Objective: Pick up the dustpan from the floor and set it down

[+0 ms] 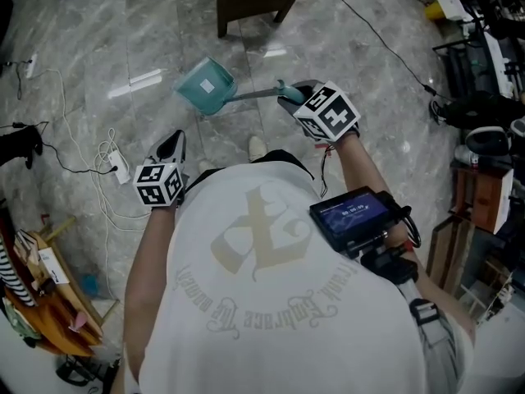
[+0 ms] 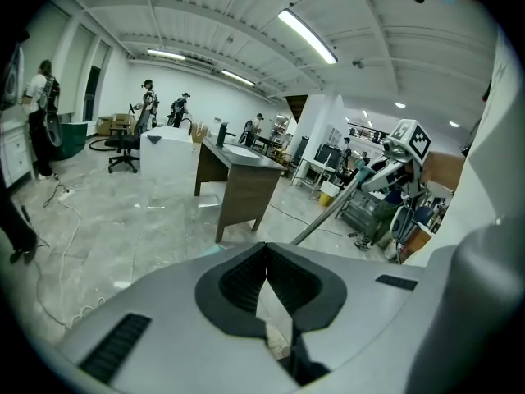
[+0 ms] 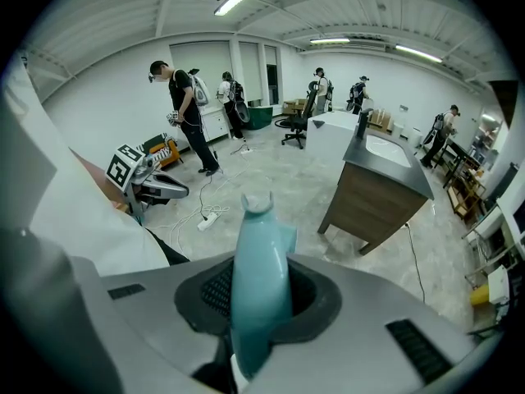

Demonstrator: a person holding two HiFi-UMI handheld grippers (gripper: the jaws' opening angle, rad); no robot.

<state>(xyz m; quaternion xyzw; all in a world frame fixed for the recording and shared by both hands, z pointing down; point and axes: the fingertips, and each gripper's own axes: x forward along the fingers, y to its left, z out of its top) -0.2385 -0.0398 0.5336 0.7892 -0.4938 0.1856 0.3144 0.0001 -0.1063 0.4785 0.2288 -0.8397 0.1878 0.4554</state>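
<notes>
Head camera downward — tool cameras share desk (image 2: 238, 179).

The dustpan (image 1: 207, 86) has a teal, box-like pan with a pale patch on its upper face, a thin grey shaft (image 1: 250, 94) and a teal grip (image 3: 258, 277) ending in a small forked tip. In the head view the pan hangs low over the grey marble floor (image 1: 98, 48) at about 12 o'clock; whether it touches the floor cannot be told. The shaft runs from the pan toward 3 o'clock, its grip clamped between the jaws of the right hand-held gripper (image 1: 287, 97)
</notes>
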